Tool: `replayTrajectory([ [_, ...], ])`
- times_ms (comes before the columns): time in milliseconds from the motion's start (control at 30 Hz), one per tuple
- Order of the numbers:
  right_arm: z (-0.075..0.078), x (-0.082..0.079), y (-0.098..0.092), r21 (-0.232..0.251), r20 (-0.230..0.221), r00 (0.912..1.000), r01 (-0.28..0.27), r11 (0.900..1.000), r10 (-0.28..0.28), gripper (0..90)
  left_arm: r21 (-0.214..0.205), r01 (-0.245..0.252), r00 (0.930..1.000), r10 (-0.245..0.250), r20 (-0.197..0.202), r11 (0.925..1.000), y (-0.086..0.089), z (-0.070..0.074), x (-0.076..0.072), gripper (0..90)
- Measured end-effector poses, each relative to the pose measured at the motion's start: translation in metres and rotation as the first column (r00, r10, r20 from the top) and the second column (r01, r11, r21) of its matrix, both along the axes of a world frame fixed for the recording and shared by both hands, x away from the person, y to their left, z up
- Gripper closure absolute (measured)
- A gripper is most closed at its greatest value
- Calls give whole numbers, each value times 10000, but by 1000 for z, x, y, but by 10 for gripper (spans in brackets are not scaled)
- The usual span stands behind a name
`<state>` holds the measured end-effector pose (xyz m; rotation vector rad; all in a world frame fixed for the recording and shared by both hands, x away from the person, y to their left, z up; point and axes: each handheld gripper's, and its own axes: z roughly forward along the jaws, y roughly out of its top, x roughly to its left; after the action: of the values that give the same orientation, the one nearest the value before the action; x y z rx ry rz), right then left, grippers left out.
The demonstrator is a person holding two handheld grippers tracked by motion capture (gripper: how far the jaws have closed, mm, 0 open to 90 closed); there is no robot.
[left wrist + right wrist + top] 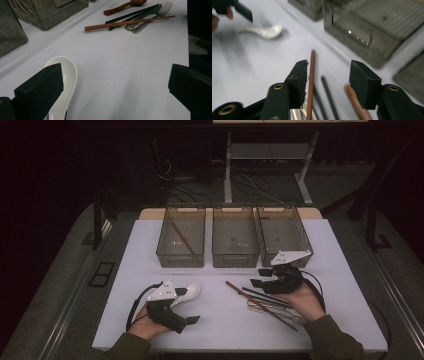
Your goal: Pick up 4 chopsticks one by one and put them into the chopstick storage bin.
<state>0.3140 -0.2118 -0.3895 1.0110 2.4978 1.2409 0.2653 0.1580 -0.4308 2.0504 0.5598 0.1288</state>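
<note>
Right claw is hovering low over the cutlery pile, matte black jaws apart with nothing clamped. The brown chopstick, a slim round wooden rod, is lying on the white counter between the jaws, close against one of them; contact is hard to judge in the blur. Black chopsticks and a steel fork are lying beside it. Left claw is resting jaws wide apart, glossy white ceramic spoon beneath one jaw. Three ribbed translucent bins are standing behind.
</note>
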Motion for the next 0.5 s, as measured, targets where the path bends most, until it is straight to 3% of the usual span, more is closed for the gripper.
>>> replayTrajectory([
  [267, -15, -21, -17, -345, -395, 9992, -43, 9994, 29, 612, 27, -3, 10000, 3, 20, 10000, 0, 0, 0, 0],
  [500, -26, -37, -20, -683, -689, 9972, -338, 9971, 291, 706, 85, -11, 10000, 11, 36, 10000, 0, 0, 0, 0],
])
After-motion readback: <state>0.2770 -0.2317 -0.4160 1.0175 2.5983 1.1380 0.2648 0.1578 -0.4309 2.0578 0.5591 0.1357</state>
